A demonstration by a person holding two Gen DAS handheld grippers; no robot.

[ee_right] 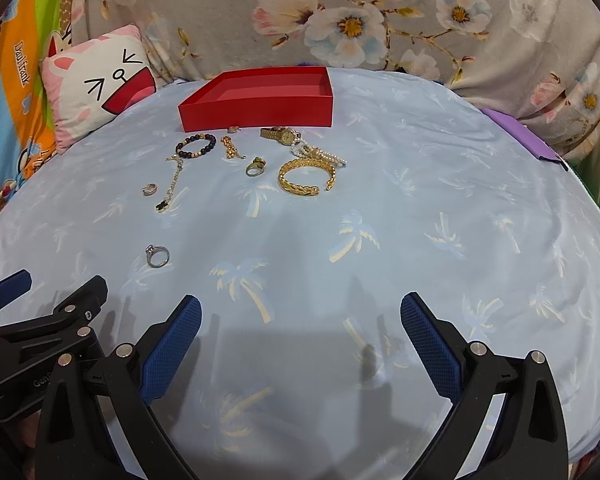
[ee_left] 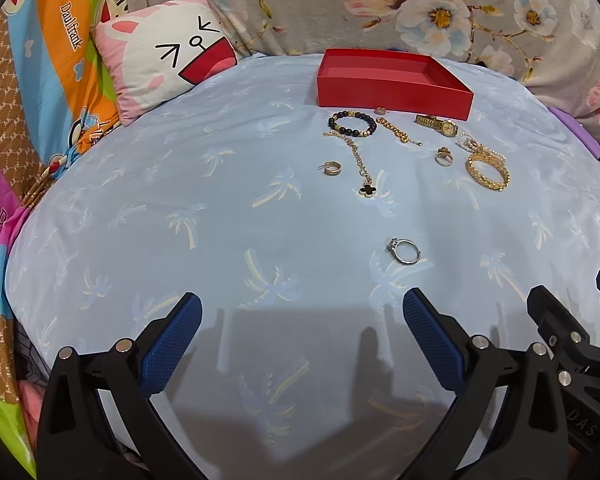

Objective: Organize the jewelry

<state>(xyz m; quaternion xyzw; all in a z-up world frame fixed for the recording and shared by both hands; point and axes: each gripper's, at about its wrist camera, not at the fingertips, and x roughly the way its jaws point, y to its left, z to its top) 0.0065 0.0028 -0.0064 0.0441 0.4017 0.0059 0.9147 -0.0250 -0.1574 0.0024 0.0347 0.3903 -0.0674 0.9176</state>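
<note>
An empty red box (ee_left: 394,92) (ee_right: 260,114) stands at the far side of a blue palm-print cloth. In front of it lie a dark bead bracelet (ee_left: 352,123) (ee_right: 196,146), a gold watch (ee_left: 438,123) (ee_right: 280,135), a gold chain (ee_left: 396,130), a clover pendant necklace (ee_left: 360,164) (ee_right: 168,190), a gold braided cuff (ee_left: 487,171) (ee_right: 306,178), pearls (ee_right: 320,154) and small rings (ee_left: 332,168) (ee_left: 444,157). A silver stone ring (ee_left: 404,251) (ee_right: 157,256) lies nearest. My left gripper (ee_left: 302,320) and right gripper (ee_right: 300,320) are open and empty, side by side, short of the jewelry.
A cat-face pillow (ee_left: 168,56) (ee_right: 100,80) lies at the far left. Floral fabric (ee_right: 380,20) rises behind the box. A colourful cartoon sheet (ee_left: 52,48) hangs at the left. A purple item (ee_right: 520,134) sits at the right edge.
</note>
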